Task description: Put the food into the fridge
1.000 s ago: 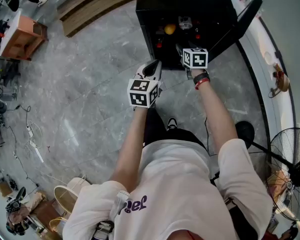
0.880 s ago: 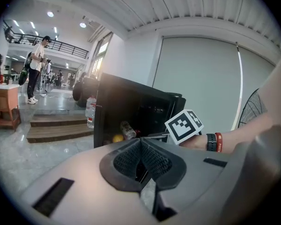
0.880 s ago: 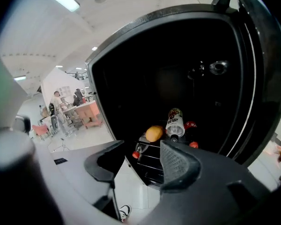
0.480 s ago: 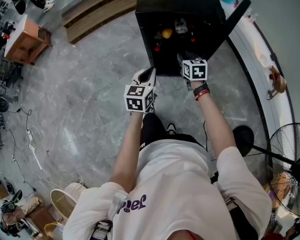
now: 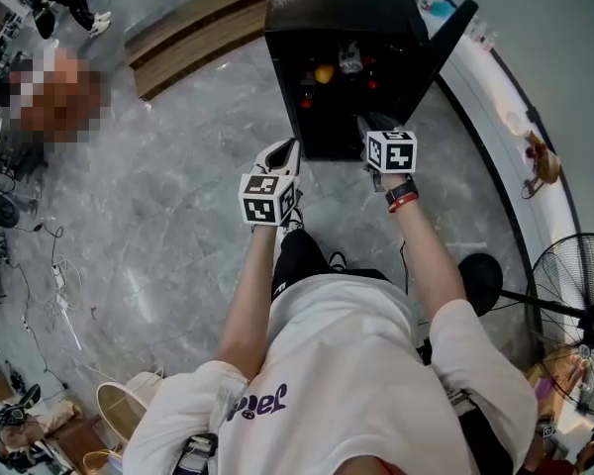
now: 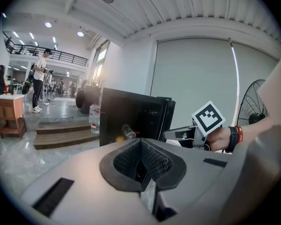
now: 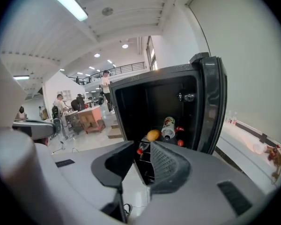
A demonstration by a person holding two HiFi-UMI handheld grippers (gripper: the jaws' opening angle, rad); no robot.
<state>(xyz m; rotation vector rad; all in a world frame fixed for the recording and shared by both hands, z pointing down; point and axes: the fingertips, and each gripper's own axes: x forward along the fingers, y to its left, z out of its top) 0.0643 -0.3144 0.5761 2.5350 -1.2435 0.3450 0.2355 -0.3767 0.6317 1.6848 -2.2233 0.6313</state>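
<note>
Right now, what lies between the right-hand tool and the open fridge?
Only bare grey floor, as the right gripper view shows. The right gripper holds nothing; its fingers have just been closing on air, short of the fridge.

Bright, even indoor light from above, soft and without hard shadows. Comes from a long strip light [image 7: 63,1] and small round ceiling lamps [image 6: 79,33]. Pale glare streaks across the polished grey floor [image 5: 158,226]. Near-white bloom around the tall window [image 6: 99,60]. Deep shade inside the open black fridge [image 5: 337,13], its contents clear only in the right gripper view. Strong fisheye bending toward every edge, with black round vignettes in both gripper views. Soft focus on the nearest foreground there, sharper farther off.
</note>
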